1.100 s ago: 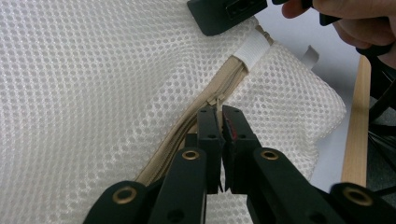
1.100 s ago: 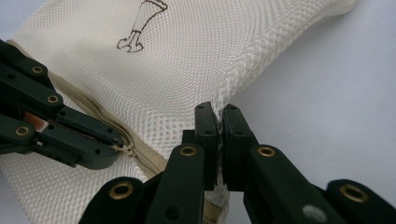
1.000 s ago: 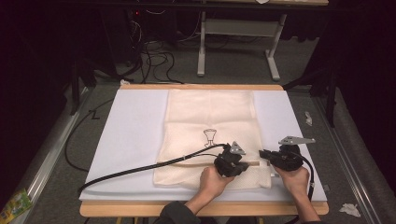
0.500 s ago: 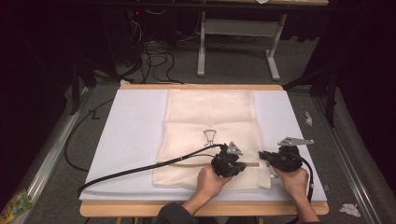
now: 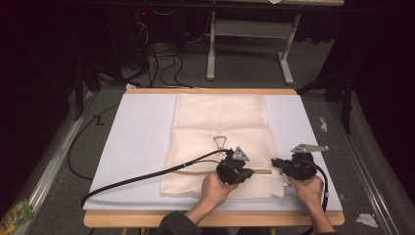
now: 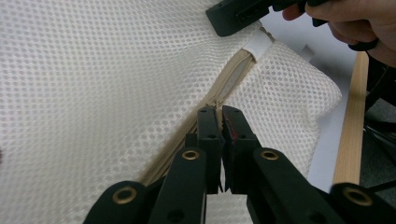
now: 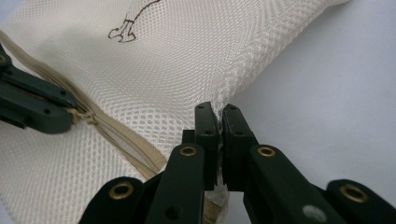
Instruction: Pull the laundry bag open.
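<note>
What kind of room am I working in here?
Likely a lab or recording workspace, not a home: a wooden table under a white mat, loose cables on grey carpet, and a metal desk frame behind.

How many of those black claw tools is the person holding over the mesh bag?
2. The left claw sits on the zipper of the mesh bag near the table's front edge; the right claw pinches the bag's right edge.

1 mesh bag [image 5: 220,132] – 2 tongs [image 5: 247,172] [image 5: 278,163]

The zipper pull [image 6: 219,122] sits hidden between the left tongs' [image 6: 221,116] closed jaws.
</note>
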Tool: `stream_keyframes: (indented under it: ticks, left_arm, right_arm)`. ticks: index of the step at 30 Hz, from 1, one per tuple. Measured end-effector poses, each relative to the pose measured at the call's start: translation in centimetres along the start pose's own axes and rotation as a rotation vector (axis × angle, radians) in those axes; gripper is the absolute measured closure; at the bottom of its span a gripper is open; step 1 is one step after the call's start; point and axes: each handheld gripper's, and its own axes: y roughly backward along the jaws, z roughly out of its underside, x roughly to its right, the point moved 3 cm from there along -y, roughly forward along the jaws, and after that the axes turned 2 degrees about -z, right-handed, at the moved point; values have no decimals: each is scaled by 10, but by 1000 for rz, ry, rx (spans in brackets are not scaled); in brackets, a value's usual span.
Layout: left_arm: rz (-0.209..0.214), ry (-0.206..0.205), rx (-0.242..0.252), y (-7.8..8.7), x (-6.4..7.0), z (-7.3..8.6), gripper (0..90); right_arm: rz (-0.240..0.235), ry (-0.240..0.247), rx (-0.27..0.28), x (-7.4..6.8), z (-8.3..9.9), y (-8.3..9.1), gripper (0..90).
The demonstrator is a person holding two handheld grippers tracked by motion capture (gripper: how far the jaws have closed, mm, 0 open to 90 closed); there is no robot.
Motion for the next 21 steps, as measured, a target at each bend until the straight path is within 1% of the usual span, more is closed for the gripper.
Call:
stream_keyframes:
  ticks: [2,7,8,13,16,18,20,21]
  left_arm:
    - [5,1,5,2,0,-1,868]
    - [1,-6,3,3,-1,1,868]
    - [-2,7,-4,5,-4,4,868]
    - [-1,29,9,11,-7,10,868]
    - [-1,27,7,13,-8,11,868]
    - [5,31,6,14,-9,12,868]
    - [1,32,5,15,-12,12,868]
    - [2,39,6,16,-12,12,868]
  right_arm:
    - [-2,-8,0,0,0,0,879]
    - [1,3,-1,-1,-1,0,879]
    - [7,1,-15,1,0,-3,879]
    - [8,2,-17,0,0,-3,879]
    - [3,-13,-19,0,3,-9,879]
    - [5,-21,-15,-1,3,-9,879]
    - [13,-6,-10,-1,3,-8,879]
    - [15,-10,-17,0,3,-8,879]
